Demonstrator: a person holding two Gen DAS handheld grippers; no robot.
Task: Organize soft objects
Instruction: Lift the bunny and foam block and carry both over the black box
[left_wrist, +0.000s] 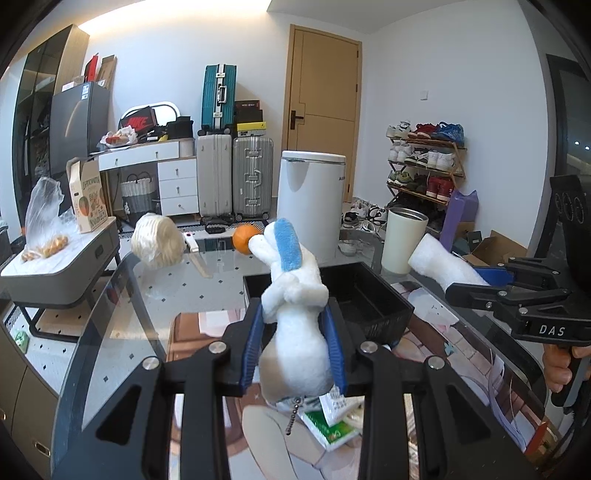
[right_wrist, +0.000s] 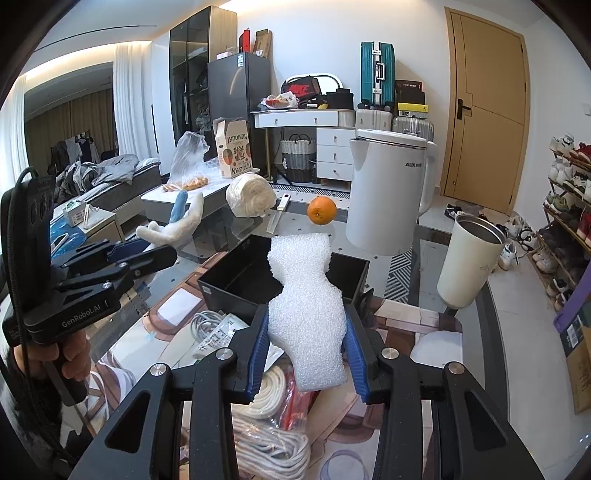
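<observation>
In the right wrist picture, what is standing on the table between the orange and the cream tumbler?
The white electric kettle stands between the orange and the cream tumbler on the glass table; the right wrist view shows it clearly.

"DAS" is printed in white on the black body of the right gripper. "GenRobot.AI" is read on the left gripper. "AUX" is marked on the white kettle. "KUMQUAT" is printed, turned sideways, on the far cardboard box. A Nike swoosh is shown on the red shoebox.
</observation>
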